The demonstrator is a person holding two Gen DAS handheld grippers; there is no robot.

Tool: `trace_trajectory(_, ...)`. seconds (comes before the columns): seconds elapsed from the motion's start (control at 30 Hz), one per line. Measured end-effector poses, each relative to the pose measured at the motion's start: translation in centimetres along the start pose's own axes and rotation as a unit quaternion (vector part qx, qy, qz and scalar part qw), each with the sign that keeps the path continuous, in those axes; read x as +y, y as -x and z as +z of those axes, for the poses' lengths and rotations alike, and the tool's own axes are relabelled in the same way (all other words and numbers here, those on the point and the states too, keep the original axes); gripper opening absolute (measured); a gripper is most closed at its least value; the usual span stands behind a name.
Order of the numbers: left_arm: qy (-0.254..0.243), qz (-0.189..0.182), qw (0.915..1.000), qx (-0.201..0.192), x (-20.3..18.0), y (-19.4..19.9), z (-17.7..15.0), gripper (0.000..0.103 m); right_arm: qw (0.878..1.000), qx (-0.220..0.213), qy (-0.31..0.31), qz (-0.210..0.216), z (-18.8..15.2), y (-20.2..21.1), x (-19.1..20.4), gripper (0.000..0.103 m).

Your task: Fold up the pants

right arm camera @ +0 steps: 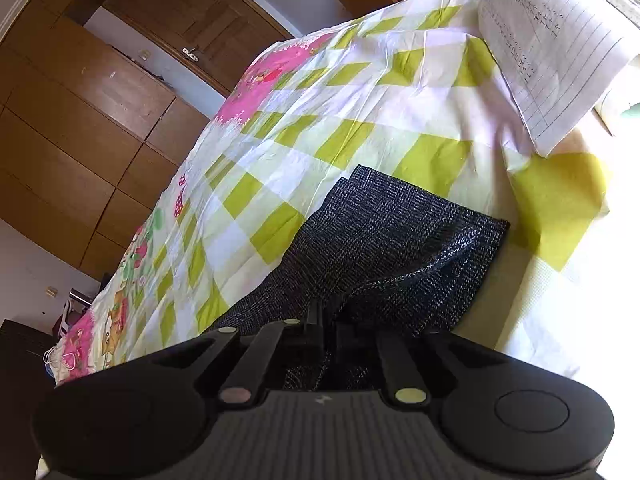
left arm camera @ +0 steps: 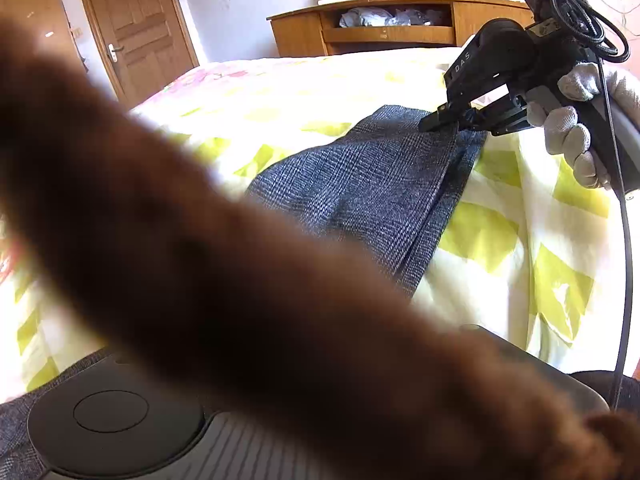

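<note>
Dark blue-grey checked pants (left arm camera: 372,184) lie on the bed, partly folded into layers. A gloved hand (left arm camera: 572,128) holds my right gripper (left arm camera: 440,120), which is shut on the pants' far edge. In the right wrist view its fingers (right arm camera: 316,316) are pinched together on a raised fold of the pants (right arm camera: 400,240). Only the black body (left arm camera: 120,420) of my left gripper shows. A blurred brown fuzzy band (left arm camera: 240,260) close to the lens hides its fingers. A bit of checked cloth (left arm camera: 10,424) shows beside that body.
The bed has a white and lime-green checked sheet (right arm camera: 360,100) with pink prints. A lined paper sheet (right arm camera: 552,48) lies beyond the pants. A wooden TV stand (left arm camera: 384,28) and a door (left arm camera: 136,28) are behind the bed, and a wardrobe (right arm camera: 80,120) stands to its side.
</note>
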State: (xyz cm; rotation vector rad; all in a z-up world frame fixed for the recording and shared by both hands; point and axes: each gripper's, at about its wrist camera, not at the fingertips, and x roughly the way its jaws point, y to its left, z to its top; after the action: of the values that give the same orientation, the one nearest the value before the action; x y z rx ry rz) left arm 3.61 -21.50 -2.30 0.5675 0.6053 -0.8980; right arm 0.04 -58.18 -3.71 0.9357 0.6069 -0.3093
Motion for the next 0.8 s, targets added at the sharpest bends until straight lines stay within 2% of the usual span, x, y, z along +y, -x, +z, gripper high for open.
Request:
trace_trajectory(0.17,0.001,-0.004,1.0000,-0.004,-0.2,-0.3,0.3,0.045,1.000,-0.014,-0.013,0.012,0.5,0.5,-0.7,0.021)
trace_trajectory(0.23,-0.002,-0.007,0.9999,-0.008,-0.4,-0.4,0.5,0.045,0.999,-0.029,0.014,0.022,0.8,1.1,-0.1,0.021)
trace_trajectory(0.33,-0.001,-0.014,0.9999,-0.008,-0.6,-0.6,0.6,0.045,0.998,-0.036,0.052,-0.007,0.2,0.9,0.9,0.021)
trace_trajectory(0.43,-0.006,-0.017,0.9998,-0.004,-1.0,-0.8,0.4,0.045,0.999,-0.010,0.029,-0.035,-0.4,-0.4,-0.9,0.026)
trace_trajectory(0.6,-0.010,-0.023,0.9997,-0.004,-1.0,-0.6,0.4,0.045,0.999,-0.041,-0.005,-0.019,0.0,0.7,-2.2,0.030)
trace_trajectory(0.63,-0.011,-0.022,0.9997,-0.004,-1.0,-0.7,0.4,0.045,0.999,-0.041,-0.009,-0.018,0.3,0.7,-2.3,0.030)
trace_trajectory(0.7,-0.008,-0.022,0.9997,-0.005,-1.1,-0.8,0.6,0.045,0.999,-0.037,-0.017,-0.025,0.9,0.6,-2.5,0.021)
trace_trajectory(0.8,-0.007,-0.026,0.9996,-0.012,-1.3,-0.4,0.8,0.045,0.998,-0.057,0.005,-0.011,0.9,1.9,-1.7,0.021)
